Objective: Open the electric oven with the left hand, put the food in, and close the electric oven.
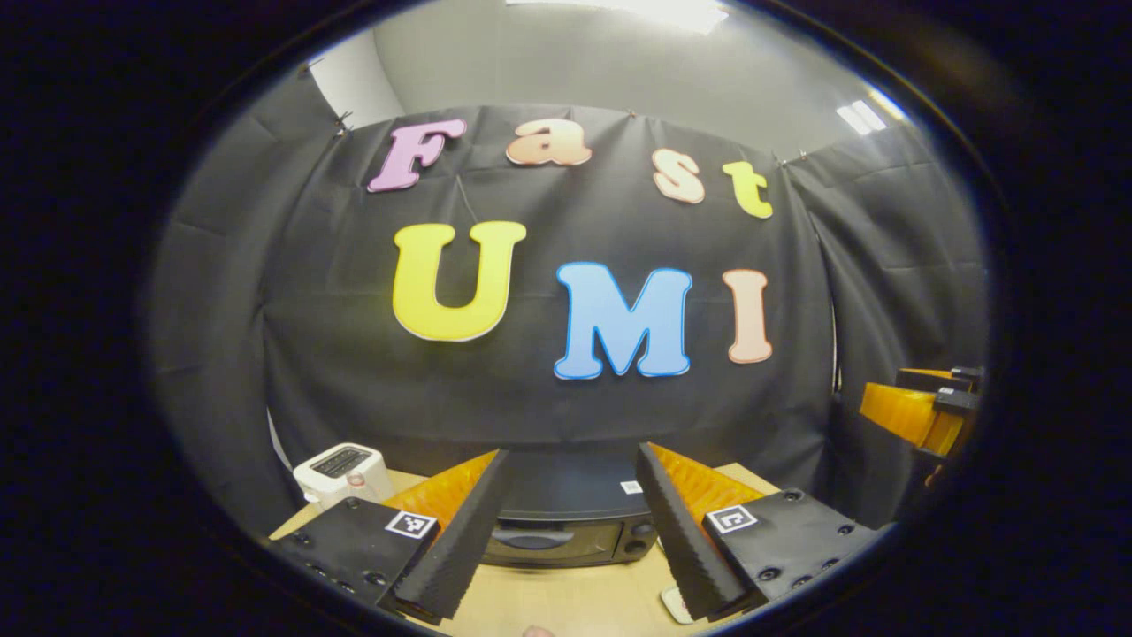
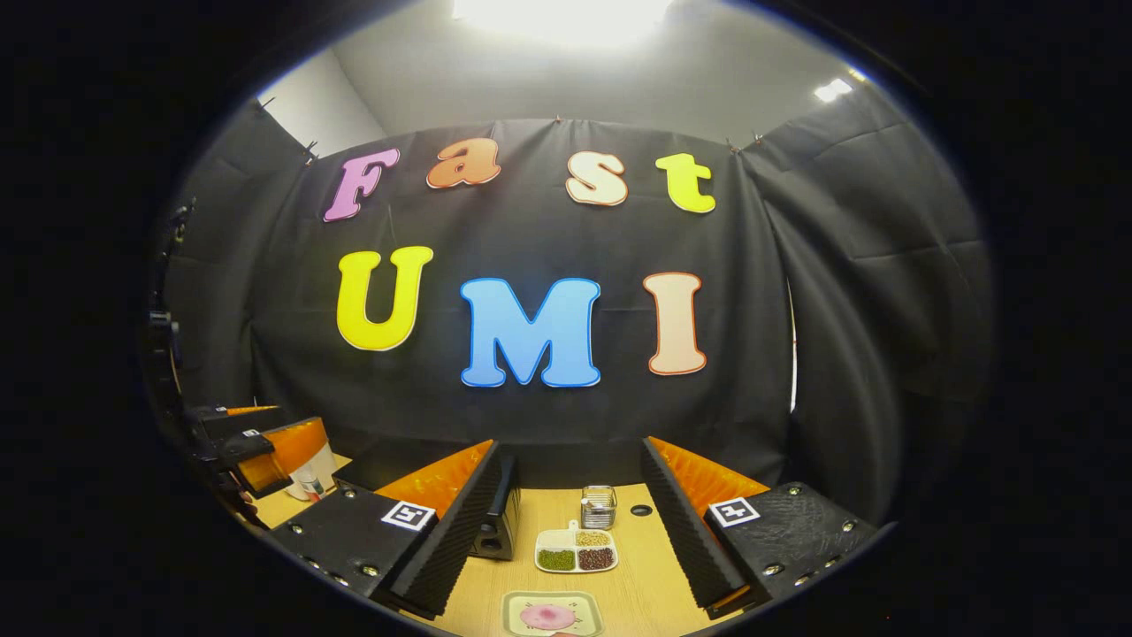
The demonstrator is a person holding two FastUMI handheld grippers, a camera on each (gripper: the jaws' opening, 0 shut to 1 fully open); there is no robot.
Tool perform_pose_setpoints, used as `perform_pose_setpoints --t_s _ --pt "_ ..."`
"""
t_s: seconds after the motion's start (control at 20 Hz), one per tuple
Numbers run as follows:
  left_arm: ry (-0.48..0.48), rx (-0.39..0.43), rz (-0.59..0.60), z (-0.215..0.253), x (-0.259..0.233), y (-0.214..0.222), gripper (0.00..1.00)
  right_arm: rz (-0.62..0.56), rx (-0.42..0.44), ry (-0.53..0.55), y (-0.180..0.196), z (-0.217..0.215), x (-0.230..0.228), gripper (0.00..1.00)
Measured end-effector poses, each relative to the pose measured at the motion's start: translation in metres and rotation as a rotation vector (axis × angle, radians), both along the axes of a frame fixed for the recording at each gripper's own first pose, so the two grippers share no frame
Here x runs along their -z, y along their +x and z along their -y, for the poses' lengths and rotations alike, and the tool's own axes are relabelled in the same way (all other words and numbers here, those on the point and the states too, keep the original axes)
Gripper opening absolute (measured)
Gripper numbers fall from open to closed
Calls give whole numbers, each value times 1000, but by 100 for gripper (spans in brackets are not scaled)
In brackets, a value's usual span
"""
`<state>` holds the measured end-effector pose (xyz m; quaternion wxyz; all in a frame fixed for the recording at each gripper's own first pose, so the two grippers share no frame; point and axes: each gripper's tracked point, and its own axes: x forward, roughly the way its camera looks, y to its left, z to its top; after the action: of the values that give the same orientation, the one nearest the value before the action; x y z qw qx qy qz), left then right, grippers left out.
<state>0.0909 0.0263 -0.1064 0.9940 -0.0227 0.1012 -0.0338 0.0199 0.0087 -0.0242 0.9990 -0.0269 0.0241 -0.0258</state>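
The black electric oven (image 1: 566,518) stands on the wooden table straight ahead of my left gripper (image 1: 570,453). Its door is closed, with the handle (image 1: 531,539) across the front and knobs at its right. The left gripper is open, held back from the oven and holding nothing. In the right gripper view, the oven's side (image 2: 506,518) peeks out behind my left finger. Pink food on a square plate (image 2: 550,616) lies at the near table edge. My right gripper (image 2: 570,445) is open above the table, apart from the plate.
A white appliance (image 1: 340,471) sits left of the oven. A divided dish of beans (image 2: 575,550) and a small glass jar (image 2: 599,506) stand behind the plate. The other gripper (image 2: 265,451) hangs at the left; likewise the right one (image 1: 920,411) at the far right.
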Motion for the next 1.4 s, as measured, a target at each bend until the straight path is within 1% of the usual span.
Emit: perform_pose_setpoints --t_s 0.05,0.1,0.15,0.2,0.25,0.45,0.6,0.65,0.7,0.75,0.8,0.85,1.0,1.05,1.1,1.2,1.25,1.35,1.4 --pt "-2 -5 -21 -3 12 7 99 -7 4 -2 1 2 2 97" --pt "-2 -7 -48 -6 25 15 92 -14 7 -1 3 4 5 97" --pt "-1 -9 -74 -8 39 22 99 -19 7 4 4 4 7 97" --pt "1 -12 -95 -12 52 31 99 -24 11 7 7 5 11 97" --pt "5 -10 -120 -14 66 38 95 -34 19 4 10 7 14 97" --pt "11 -7 -229 -22 125 66 95 -79 42 0 16 11 30 97" --pt "31 -17 -289 -30 162 82 95 -107 61 5 18 15 40 97" --pt "33 -20 -306 -32 171 88 92 -113 67 6 20 16 41 97" --pt "31 -19 -317 -32 179 93 95 -119 74 4 19 18 43 97" --pt "30 -17 -328 -31 186 98 99 -124 80 2 19 19 44 97" --pt "32 -15 -337 -31 193 101 95 -128 85 0 19 21 46 97" --pt "35 -14 -348 -31 199 104 95 -131 91 -3 19 23 46 97" --pt "41 -17 -383 -31 217 109 95 -133 106 -16 18 26 45 97" --pt "39 -20 -398 -31 222 110 99 -132 109 -19 18 27 44 97" --pt "35 -28 -416 -32 227 108 99 -130 115 -20 17 28 44 97" --pt "58 -34 -407 -34 228 108 99 -132 123 -14 17 31 45 97" --pt "80 -29 -411 -34 230 106 95 -135 126 -10 17 31 45 97" --pt "107 -19 -399 -33 230 105 95 -141 125 0 17 30 48 97" --pt "93 -23 -403 -32 230 104 99 -143 123 2 16 29 49 97"
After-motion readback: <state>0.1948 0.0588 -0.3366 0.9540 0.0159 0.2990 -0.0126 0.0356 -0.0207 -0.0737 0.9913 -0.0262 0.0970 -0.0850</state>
